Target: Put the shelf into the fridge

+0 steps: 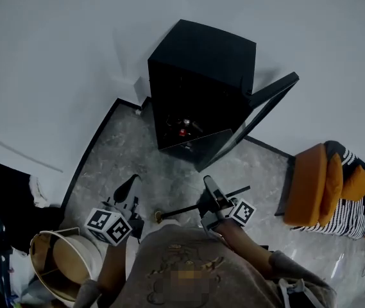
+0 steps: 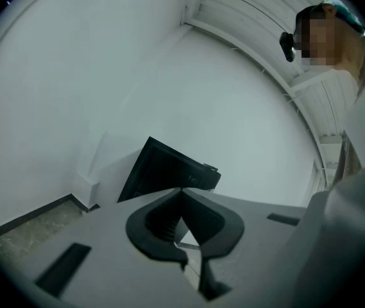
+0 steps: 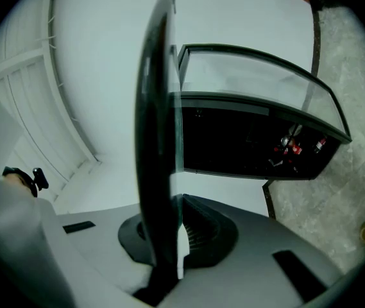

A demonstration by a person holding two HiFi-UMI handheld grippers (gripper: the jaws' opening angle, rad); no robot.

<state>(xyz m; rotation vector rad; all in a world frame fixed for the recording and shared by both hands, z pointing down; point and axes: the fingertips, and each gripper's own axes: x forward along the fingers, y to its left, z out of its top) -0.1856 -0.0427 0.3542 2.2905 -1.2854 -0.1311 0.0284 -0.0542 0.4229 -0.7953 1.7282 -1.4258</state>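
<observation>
A black mini fridge [image 1: 201, 88] stands against the white wall with its glass door [image 1: 259, 117] swung open to the right. Small bottles [image 1: 183, 130] sit low inside it. My right gripper [image 1: 212, 194] is shut on the shelf [image 1: 195, 208], a glass pane with a dark rim, seen edge-on as a thin dark bar above the floor. In the right gripper view the shelf [image 3: 160, 127] stands upright between the jaws in front of the open fridge [image 3: 253, 149]. My left gripper [image 1: 131, 183] hangs left of the shelf, shut [image 2: 182, 191] on nothing, with the fridge [image 2: 163, 169] beyond it.
An orange cushion [image 1: 309, 185] with striped fabric lies on the floor at the right. A round white basket [image 1: 63, 262] stands at the lower left. Grey marbled floor [image 1: 131, 153] stretches between me and the fridge, edged by a dark skirting.
</observation>
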